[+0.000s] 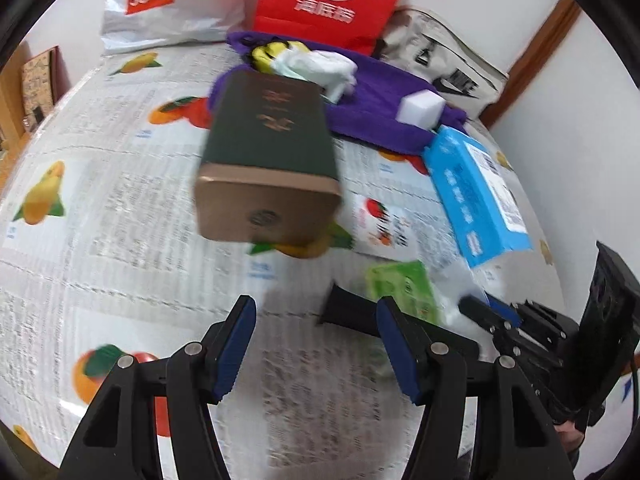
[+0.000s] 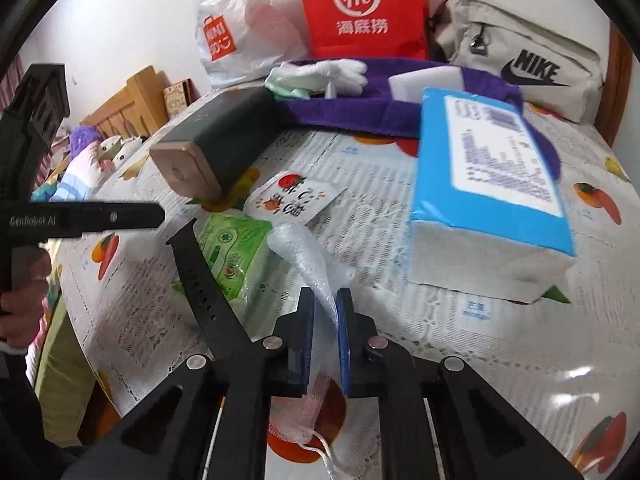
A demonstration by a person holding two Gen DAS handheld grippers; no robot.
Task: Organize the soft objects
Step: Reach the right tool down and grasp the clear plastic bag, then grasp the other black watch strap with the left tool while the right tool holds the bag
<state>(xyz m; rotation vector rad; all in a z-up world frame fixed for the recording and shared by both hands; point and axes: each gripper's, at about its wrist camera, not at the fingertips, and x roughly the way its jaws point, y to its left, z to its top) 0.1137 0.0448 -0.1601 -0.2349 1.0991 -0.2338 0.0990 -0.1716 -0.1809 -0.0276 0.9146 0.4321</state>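
My right gripper (image 2: 325,304) is shut on a strip of clear bubble wrap (image 2: 308,252), which rises from the table between the blue pads; a pink mesh pouch (image 2: 308,412) lies under the jaws. My left gripper (image 1: 316,316) is open and empty above the tablecloth. A purple towel (image 1: 376,100) lies at the back with white gloves (image 1: 324,66), a yellow cloth (image 1: 272,52) and a white sponge (image 1: 422,108) on it. The towel (image 2: 340,112), gloves (image 2: 340,70) and sponge (image 2: 424,84) also show in the right wrist view.
A dark green box (image 1: 268,152) lies mid-table. A blue tissue pack (image 2: 488,184), a green wipes pack (image 2: 232,248), a black watch strap (image 2: 204,280) and a small snack packet (image 2: 292,196) lie nearby. Miniso bag (image 1: 160,0), red bag (image 1: 328,0) and Nike bag (image 2: 520,60) stand behind.
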